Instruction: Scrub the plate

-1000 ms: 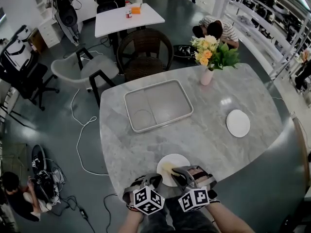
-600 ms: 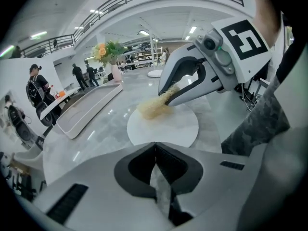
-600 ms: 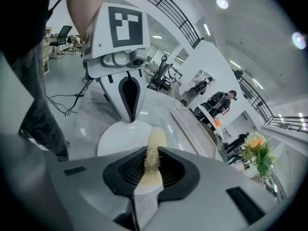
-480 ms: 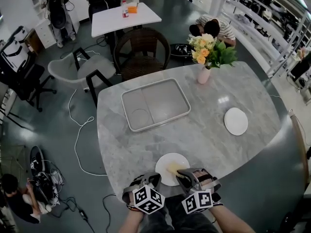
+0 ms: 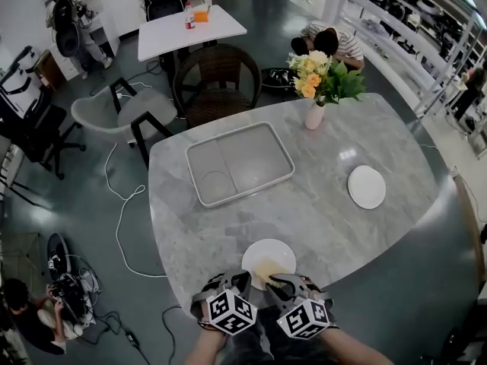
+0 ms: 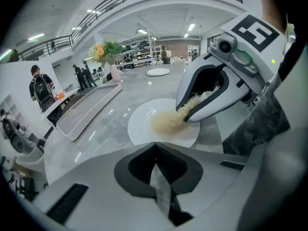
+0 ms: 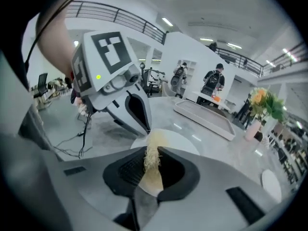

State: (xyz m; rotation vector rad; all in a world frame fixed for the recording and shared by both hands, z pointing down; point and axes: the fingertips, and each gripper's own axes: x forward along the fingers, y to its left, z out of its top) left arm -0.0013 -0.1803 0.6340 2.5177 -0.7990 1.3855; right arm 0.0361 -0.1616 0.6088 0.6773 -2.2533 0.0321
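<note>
At the bottom centre of the head view, at the near edge of the grey marble counter [image 5: 335, 219], lay the white plate [image 5: 275, 252], with both grippers just below it in the frame. The right gripper [image 7: 153, 153] had its fingers pinched on a pale, fibrous scrubber [image 6: 168, 122]. The scrubber's loose end reached forward out of the fingers and rested on the plate's near half. The left gripper [image 6: 155, 145] had its fingers pressed together with nothing between them. Their tips sat just beside the plate's lower-left rim, and whether they touched it could not be told. The plate thus lay straight ahead of both pairs of fingers, up-frame, and the right gripper was the one in contact through the scrubber. Being round, the plate offered no long axis, while the scrubber's strands ran along the line of the fingers. Scrubbing appeared to be under way. No brand or readable writing showed, only the black-and-white square markers on the gripper cubes.
</note>
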